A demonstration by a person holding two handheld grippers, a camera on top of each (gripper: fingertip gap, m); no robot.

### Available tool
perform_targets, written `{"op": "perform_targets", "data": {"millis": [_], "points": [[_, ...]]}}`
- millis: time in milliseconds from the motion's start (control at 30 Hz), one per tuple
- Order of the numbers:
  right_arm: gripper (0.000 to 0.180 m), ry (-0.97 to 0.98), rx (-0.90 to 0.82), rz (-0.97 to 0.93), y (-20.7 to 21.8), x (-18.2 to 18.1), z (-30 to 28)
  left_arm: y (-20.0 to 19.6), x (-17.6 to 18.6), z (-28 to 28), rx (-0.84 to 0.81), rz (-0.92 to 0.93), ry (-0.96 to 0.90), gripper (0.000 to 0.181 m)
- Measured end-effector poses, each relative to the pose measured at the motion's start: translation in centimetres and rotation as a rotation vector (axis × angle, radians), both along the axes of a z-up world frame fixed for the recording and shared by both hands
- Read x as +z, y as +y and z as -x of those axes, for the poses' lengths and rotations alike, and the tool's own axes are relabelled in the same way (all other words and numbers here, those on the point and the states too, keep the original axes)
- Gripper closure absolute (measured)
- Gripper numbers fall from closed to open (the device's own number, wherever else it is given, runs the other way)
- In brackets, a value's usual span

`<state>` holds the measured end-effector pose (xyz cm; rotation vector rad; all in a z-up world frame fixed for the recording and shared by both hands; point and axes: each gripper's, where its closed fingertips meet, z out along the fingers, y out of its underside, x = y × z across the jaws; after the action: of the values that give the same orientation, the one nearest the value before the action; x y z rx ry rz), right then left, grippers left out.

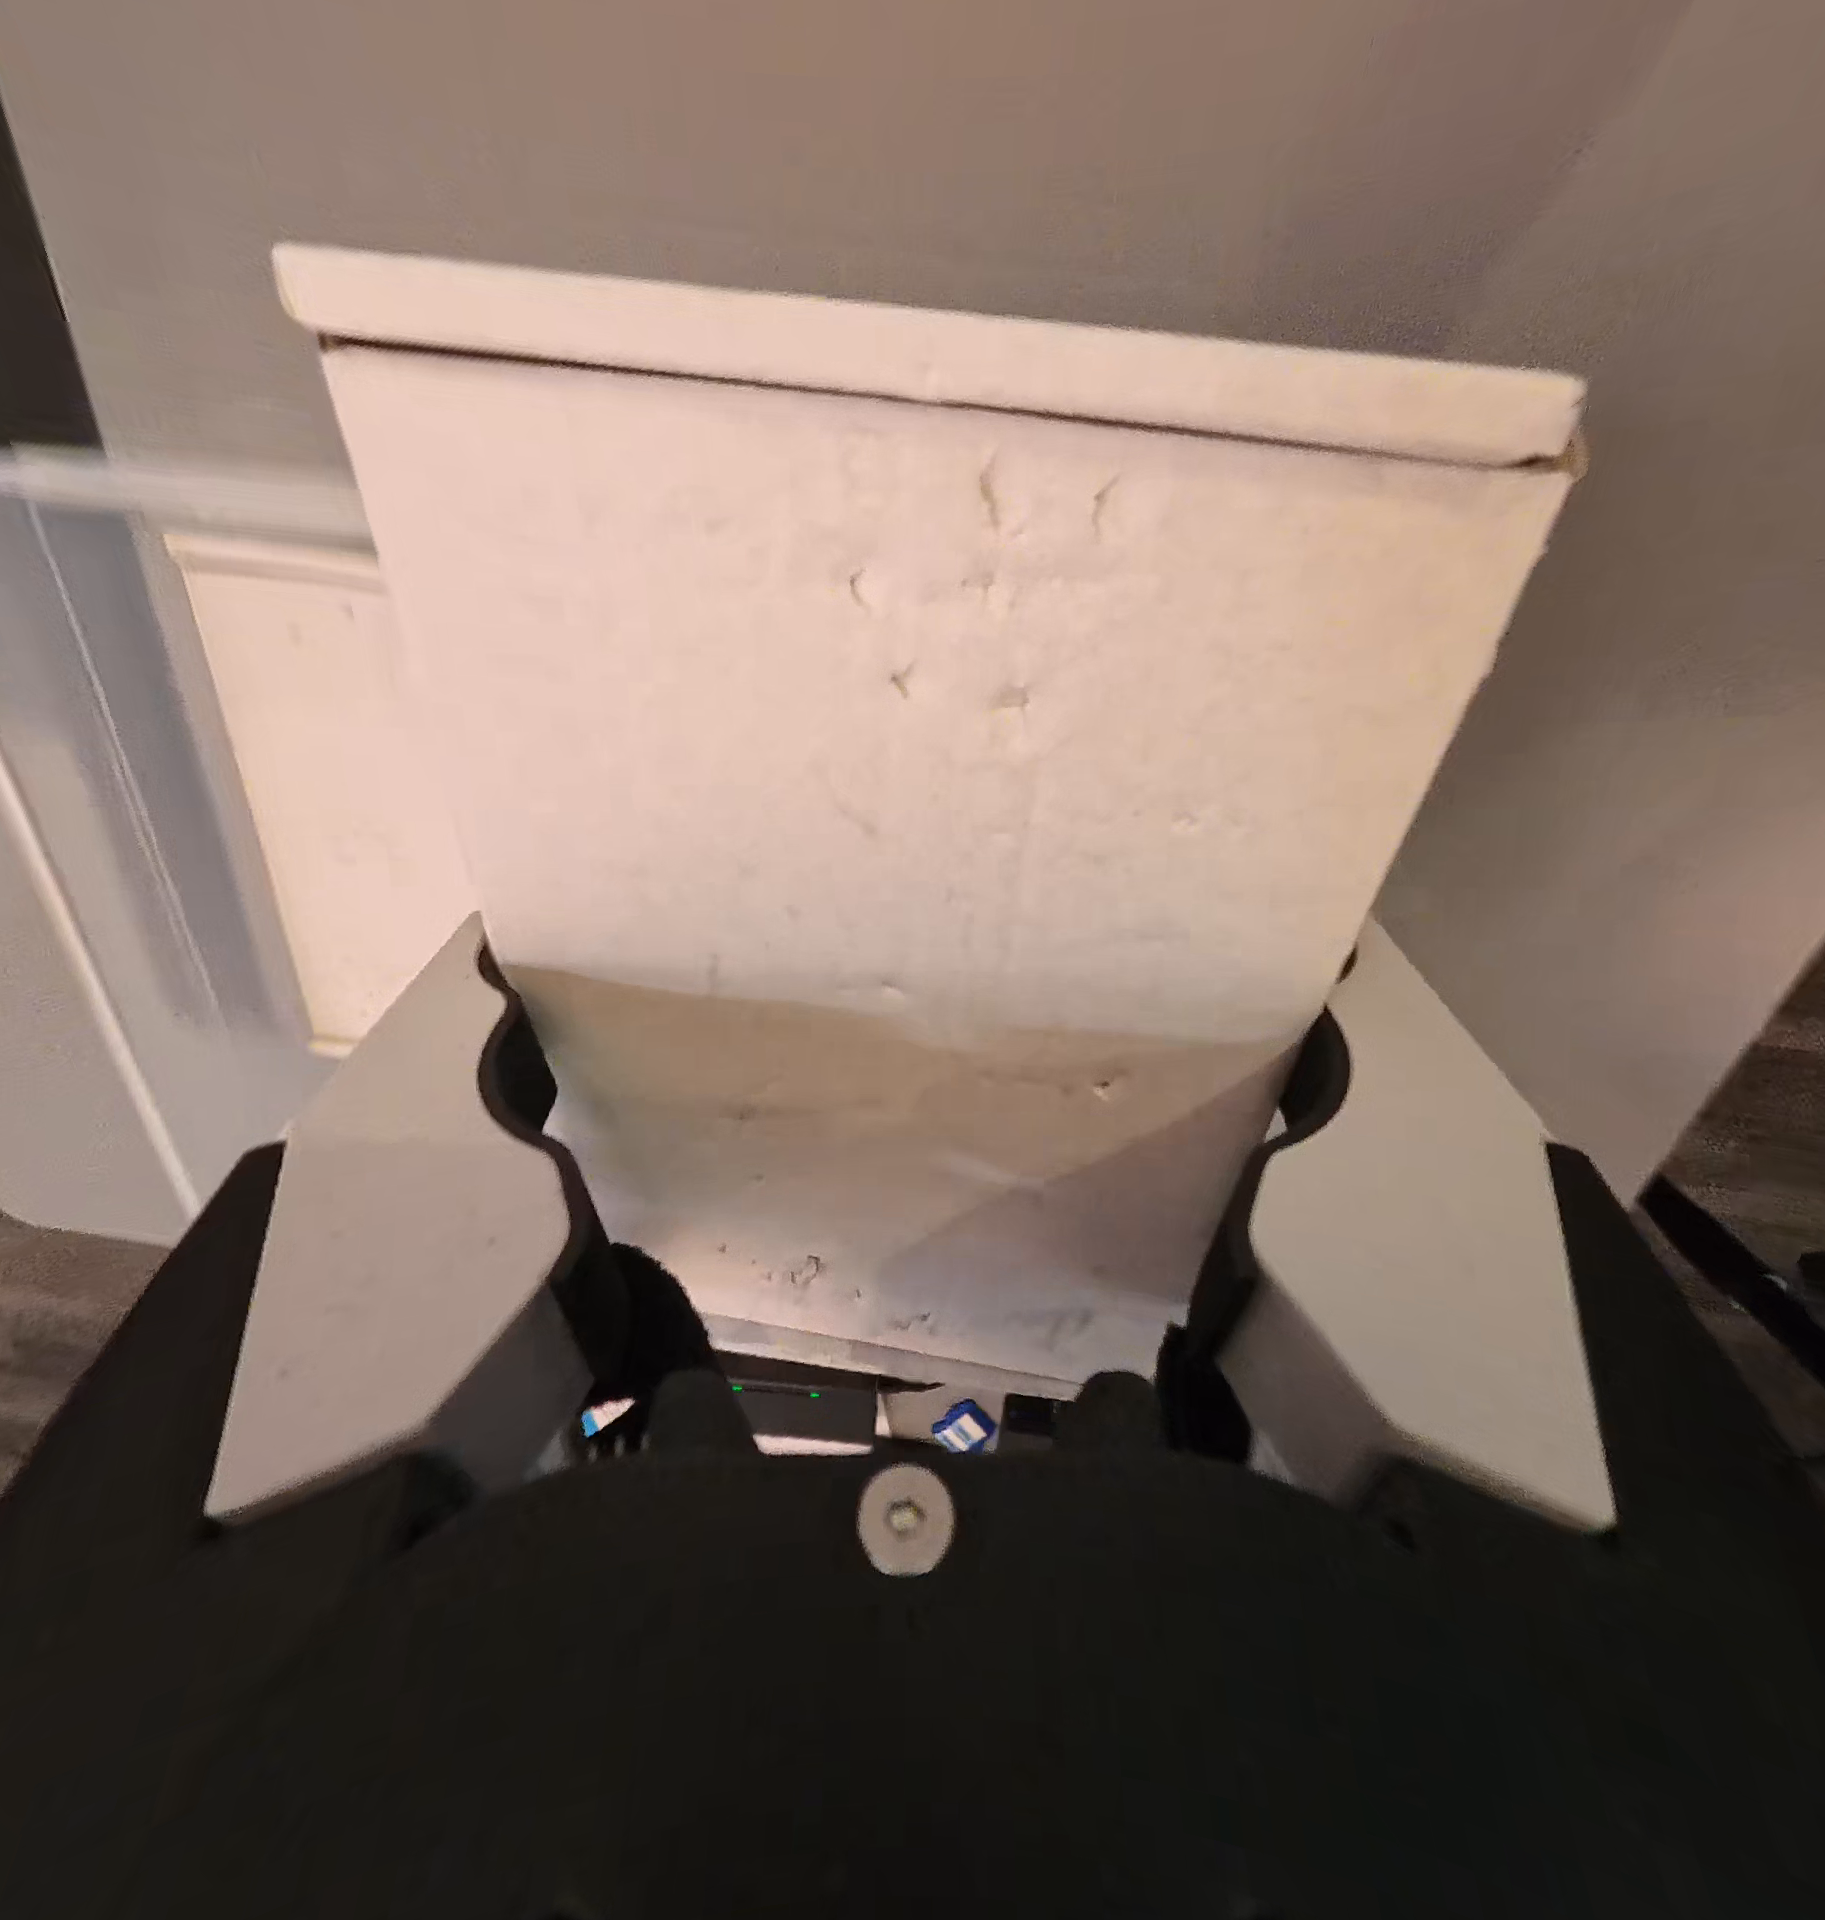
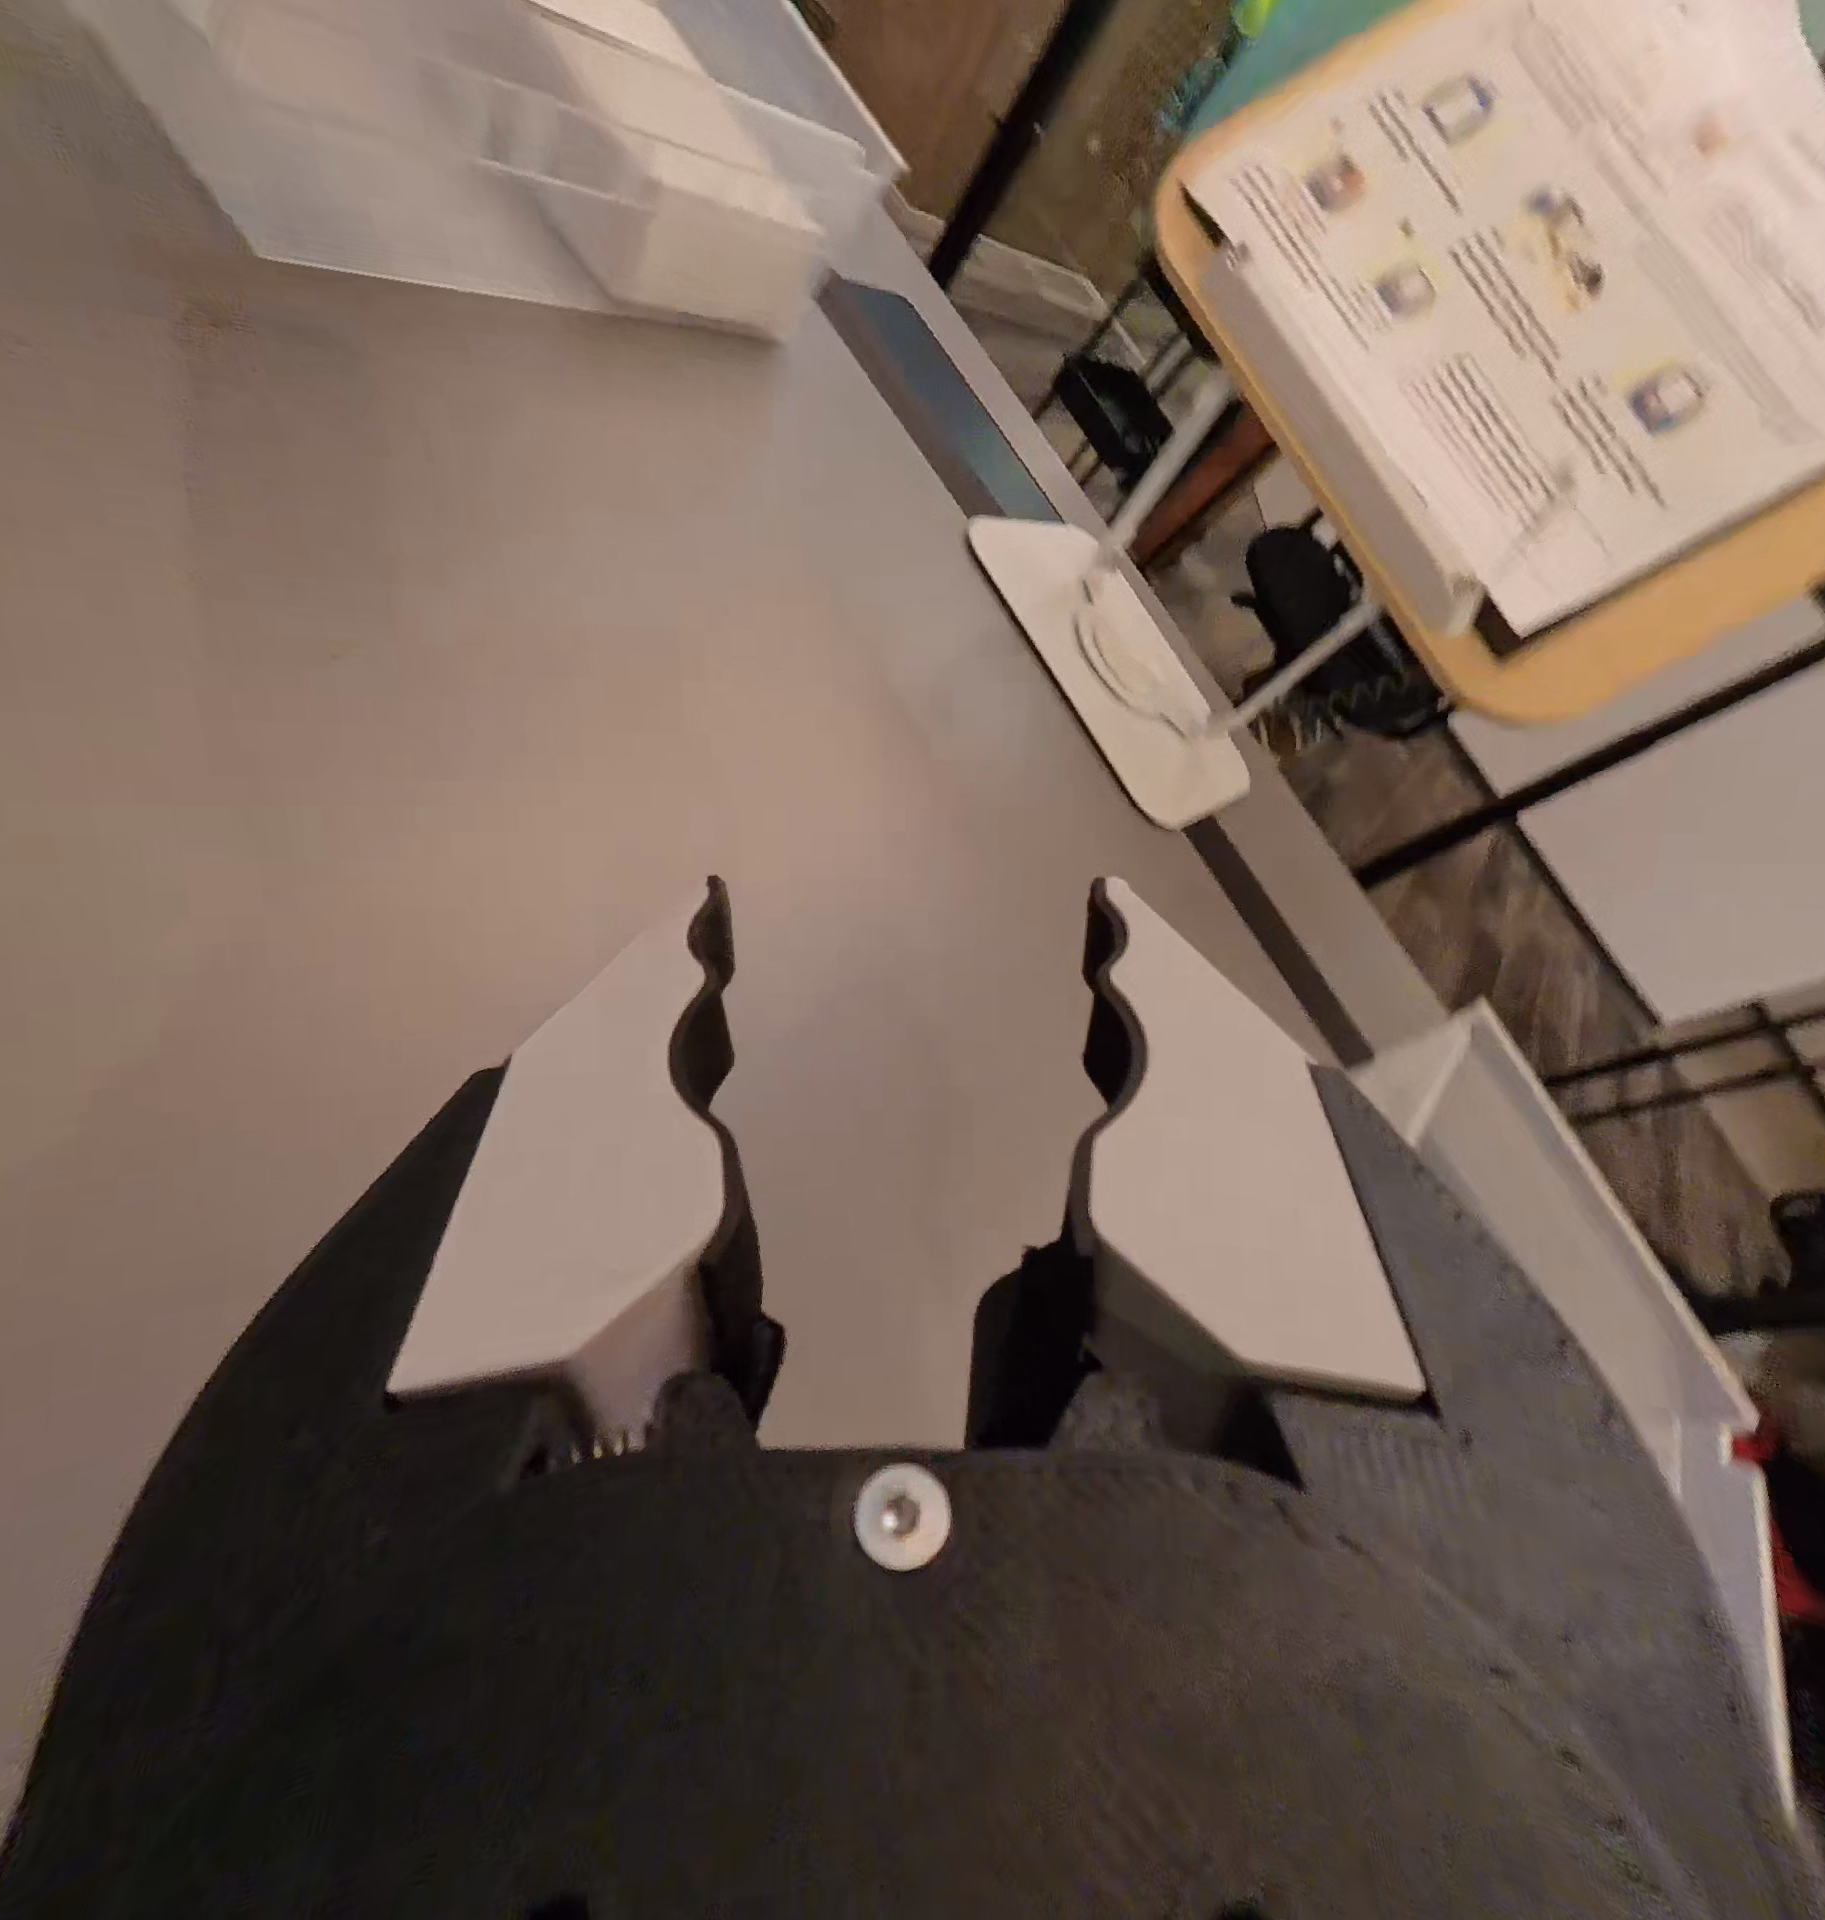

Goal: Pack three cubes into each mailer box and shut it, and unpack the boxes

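Between the spread fingers of the left gripper (image 1: pixel 918 1023) sits a white mailer box (image 1: pixel 939 675), lid closed, both side walls touching the dark wavy pads. Jaws stand wide, clamped on the box's width. Cardboard top face dented and scuffed. Box is raised off the grey table (image 1: pixel 887 135), far end tipped up toward the camera. Beyond the box's left side, a second white cardboard piece (image 1: pixel 284 769) lies beside a clear plastic bin (image 1: pixel 77 623) at the table's left edge; blur hides detail.

Right gripper (image 2: pixel 903 904): fingers partly open, nothing between them, hovering over bare table (image 2: pixel 420 623). No cubes in view. Farther out, a clear plastic container (image 2: pixel 575 177) rests near the table's far corner. A white clamp base (image 2: pixel 1110 665) grips the table's right edge, its thin rods carrying a tan board with printed sheets (image 2: pixel 1573 312) out past the edge.
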<state>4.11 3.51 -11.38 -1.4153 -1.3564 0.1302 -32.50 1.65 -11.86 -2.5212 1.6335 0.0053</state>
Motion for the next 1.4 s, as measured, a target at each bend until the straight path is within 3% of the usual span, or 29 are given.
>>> {"op": "perform_targets", "data": {"millis": [100, 233, 500, 600, 667, 767, 833, 1100, 1200, 1400], "points": [[0.109, -0.029, 0.088, -0.12, -1.7, 0.6, 2.8, -0.3, 2.0, -4.7, -0.09, 0.02, -0.004, 0.039], [0.107, -0.064, 0.149, -0.311, -3.5, 1.9, 5.8, -0.4, 1.8, -11.9, -0.228, 0.081, -0.009, 0.039], [0.087, -0.149, 0.169, -0.493, -4.9, 1.0, 7.6, 0.3, -4.3, -23.1, -0.351, 0.243, -0.016, 0.039], [0.085, -0.235, 0.147, -0.515, -3.8, -1.0, 6.3, -0.2, -6.2, -26.6, -0.345, 0.321, -0.074, 0.039], [0.086, -0.268, 0.135, -0.501, -2.8, -2.5, 5.4, -0.5, -7.0, -28.3, -0.343, 0.37, -0.1, 0.039], [0.106, -0.298, 0.134, -0.567, -2.0, -3.4, 4.3, -0.5, -8.5, -29.5, -0.35, 0.393, -0.087, 0.039], [0.11, -0.323, 0.137, -0.551, -1.6, -4.3, 3.7, -0.3, -9.3, -30.0, -0.329, 0.393, -0.091, 0.039], [0.114, -0.308, 0.135, -0.439, -0.3, -6.5, 1.6, -1.4, -7.7, -27.7, -0.336, 0.234, -0.142, 0.04], [0.114, -0.286, 0.134, -0.39, 0.0, -7.0, 1.0, -1.3, -7.8, -25.8, -0.313, 0.049, -0.188, 0.038], [0.114, -0.273, 0.143, -0.343, 0.4, -7.1, 0.8, 0.6, -9.3, -24.3, -0.251, -0.443, -0.19, 0.055]]}}
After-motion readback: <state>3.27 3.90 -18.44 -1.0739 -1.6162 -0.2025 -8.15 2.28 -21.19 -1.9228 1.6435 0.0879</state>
